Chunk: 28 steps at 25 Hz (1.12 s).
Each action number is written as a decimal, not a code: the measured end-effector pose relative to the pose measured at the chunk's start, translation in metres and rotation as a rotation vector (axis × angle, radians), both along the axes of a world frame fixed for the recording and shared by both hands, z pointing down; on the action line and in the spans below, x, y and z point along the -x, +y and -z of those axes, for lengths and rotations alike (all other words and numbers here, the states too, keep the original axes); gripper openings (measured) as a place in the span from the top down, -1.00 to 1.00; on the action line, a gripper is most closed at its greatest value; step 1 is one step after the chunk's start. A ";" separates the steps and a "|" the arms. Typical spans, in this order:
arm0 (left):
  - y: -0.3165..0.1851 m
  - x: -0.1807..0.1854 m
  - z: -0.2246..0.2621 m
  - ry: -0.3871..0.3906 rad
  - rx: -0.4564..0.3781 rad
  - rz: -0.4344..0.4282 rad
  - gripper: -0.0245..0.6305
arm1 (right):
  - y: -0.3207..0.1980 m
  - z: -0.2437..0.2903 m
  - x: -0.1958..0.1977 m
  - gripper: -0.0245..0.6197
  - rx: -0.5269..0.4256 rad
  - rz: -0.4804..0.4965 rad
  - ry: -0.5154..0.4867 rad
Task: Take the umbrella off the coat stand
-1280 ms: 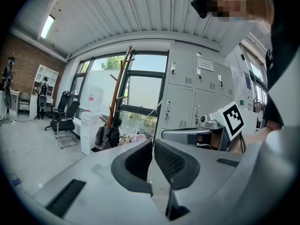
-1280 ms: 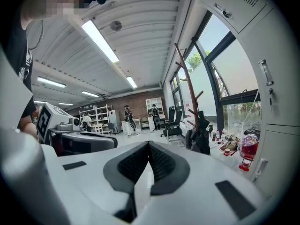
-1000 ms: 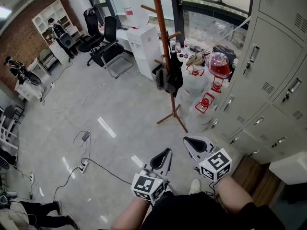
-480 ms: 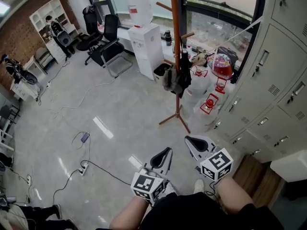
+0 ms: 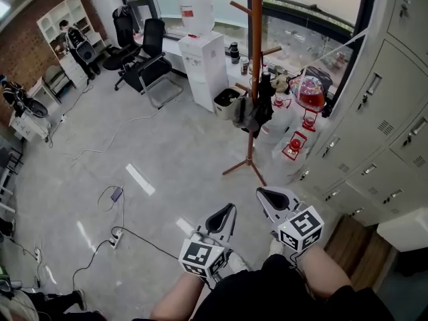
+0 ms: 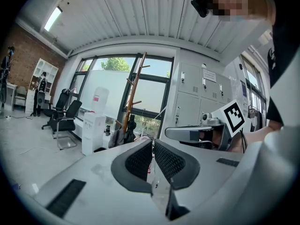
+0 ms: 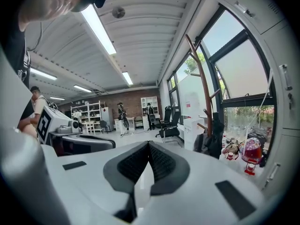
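A tall wooden coat stand [image 5: 254, 79] rises from the grey floor by the window. A folded black umbrella [image 5: 266, 97] hangs upright from one of its pegs, beside a dark bag [image 5: 246, 116]. Both grippers are low in the head view, well short of the stand. My left gripper [image 5: 229, 209] and my right gripper [image 5: 262, 194] point towards it, jaws together and empty. In the left gripper view the stand [image 6: 132, 95] and umbrella [image 6: 131, 125] lie beyond the left gripper [image 6: 152, 142]. The right gripper [image 7: 149, 144] has the stand [image 7: 200, 78] and umbrella [image 7: 215, 135] off to its right.
Grey lockers [image 5: 374, 126] line the right side. A white water dispenser [image 5: 200, 65] and a bin [image 5: 227, 102] stand left of the stand, and red-topped items [image 5: 307, 92] to its right. Office chairs [image 5: 150, 62] are at the back left. Cables [image 5: 120, 229] lie on the floor.
The person has walked closer to the coat stand, which now sits further right in the head view. Both grippers keep their pose with jaws together.
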<state>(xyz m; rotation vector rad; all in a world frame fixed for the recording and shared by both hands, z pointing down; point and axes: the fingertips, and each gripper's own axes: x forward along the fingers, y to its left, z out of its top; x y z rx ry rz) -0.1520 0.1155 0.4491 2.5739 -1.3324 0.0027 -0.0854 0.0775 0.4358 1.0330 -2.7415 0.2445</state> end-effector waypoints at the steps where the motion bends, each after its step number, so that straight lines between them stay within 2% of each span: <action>1: -0.002 0.000 0.000 -0.001 -0.002 -0.003 0.85 | -0.002 0.000 0.002 0.76 -0.001 0.001 -0.001; 11: -0.032 -0.008 0.003 -0.019 0.002 0.019 0.85 | -0.035 0.001 -0.001 0.76 -0.002 0.030 -0.025; 28: -0.137 -0.088 0.000 -0.060 0.017 0.030 0.85 | -0.145 -0.003 -0.072 0.76 0.012 0.061 -0.064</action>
